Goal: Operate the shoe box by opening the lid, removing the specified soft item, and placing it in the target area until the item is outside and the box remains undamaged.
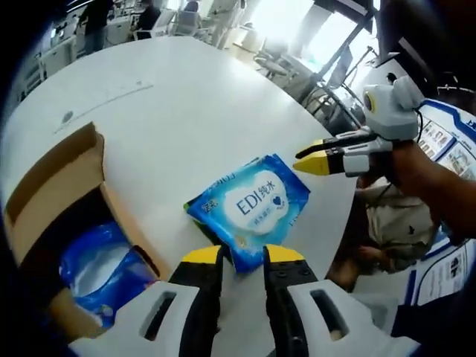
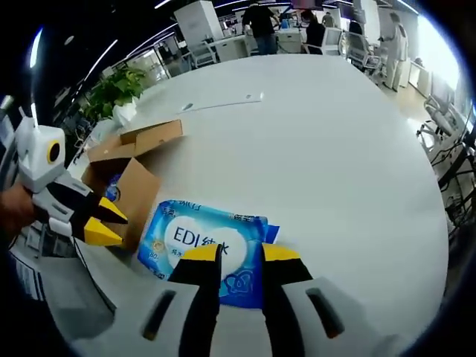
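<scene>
Round white worktop (image 1: 186,111). Open brown cardboard shoe box (image 1: 63,193), blue packets inside. Flat blue soft wipes pack (image 1: 249,208) lying on worktop beside box. Left tool (image 1: 242,256), right tool (image 2: 239,254): 2 jaws slightly apart, empty, at pack's edge.

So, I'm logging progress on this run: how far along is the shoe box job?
Nearly finished, it seems. Done: the cardboard box stands open and a blue wipes pack lies flat on the white table beside it. In hand: nothing; the left gripper and right gripper are open at the pack's edges. Left: perhaps only backing away. Another blue pack remains inside the box, which looks undamaged.
</scene>
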`<action>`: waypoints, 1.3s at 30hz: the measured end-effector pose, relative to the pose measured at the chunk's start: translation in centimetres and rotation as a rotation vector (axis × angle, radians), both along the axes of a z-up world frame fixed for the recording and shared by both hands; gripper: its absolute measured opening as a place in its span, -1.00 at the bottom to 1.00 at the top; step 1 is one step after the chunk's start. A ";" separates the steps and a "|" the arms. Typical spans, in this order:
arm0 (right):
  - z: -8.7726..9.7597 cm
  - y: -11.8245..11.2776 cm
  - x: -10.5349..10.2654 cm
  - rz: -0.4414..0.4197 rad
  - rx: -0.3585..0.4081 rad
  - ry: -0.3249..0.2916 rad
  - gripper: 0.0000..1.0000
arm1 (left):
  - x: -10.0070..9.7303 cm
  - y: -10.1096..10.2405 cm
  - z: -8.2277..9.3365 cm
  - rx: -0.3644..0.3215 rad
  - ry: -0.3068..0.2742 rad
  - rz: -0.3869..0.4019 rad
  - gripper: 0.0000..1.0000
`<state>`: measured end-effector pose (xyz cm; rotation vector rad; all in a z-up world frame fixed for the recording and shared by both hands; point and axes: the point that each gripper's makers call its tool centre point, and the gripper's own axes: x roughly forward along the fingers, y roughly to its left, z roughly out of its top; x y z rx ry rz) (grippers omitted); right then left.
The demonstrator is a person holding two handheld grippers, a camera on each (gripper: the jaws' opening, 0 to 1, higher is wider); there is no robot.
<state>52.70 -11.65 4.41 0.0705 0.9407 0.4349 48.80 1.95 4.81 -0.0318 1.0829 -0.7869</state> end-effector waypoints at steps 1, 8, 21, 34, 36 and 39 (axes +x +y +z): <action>0.1 0.1 0.0 0.000 0.000 -0.001 -0.63 | -0.1 0.2 0.2 0.001 -0.002 0.003 -0.58; 1.4 0.8 0.0 0.003 -0.007 -0.023 -0.61 | -0.1 1.6 1.2 -0.006 -0.027 0.026 -0.47; 3.3 3.2 -0.1 0.036 -0.024 -0.056 -0.57 | 0.5 4.6 3.0 -0.021 -0.074 0.076 -0.42; 5.1 10.0 0.3 0.136 -0.012 -0.090 -0.56 | 0.1 10.3 3.6 -0.016 -0.094 0.159 -0.37; 5.3 11.0 0.6 0.153 -0.009 -0.097 -0.56 | 0.1 11.4 3.8 -0.015 -0.098 0.173 -0.36; 5.7 12.7 0.6 0.176 -0.007 -0.102 -0.56 | 0.0 12.7 4.0 -0.011 -0.103 0.191 -0.36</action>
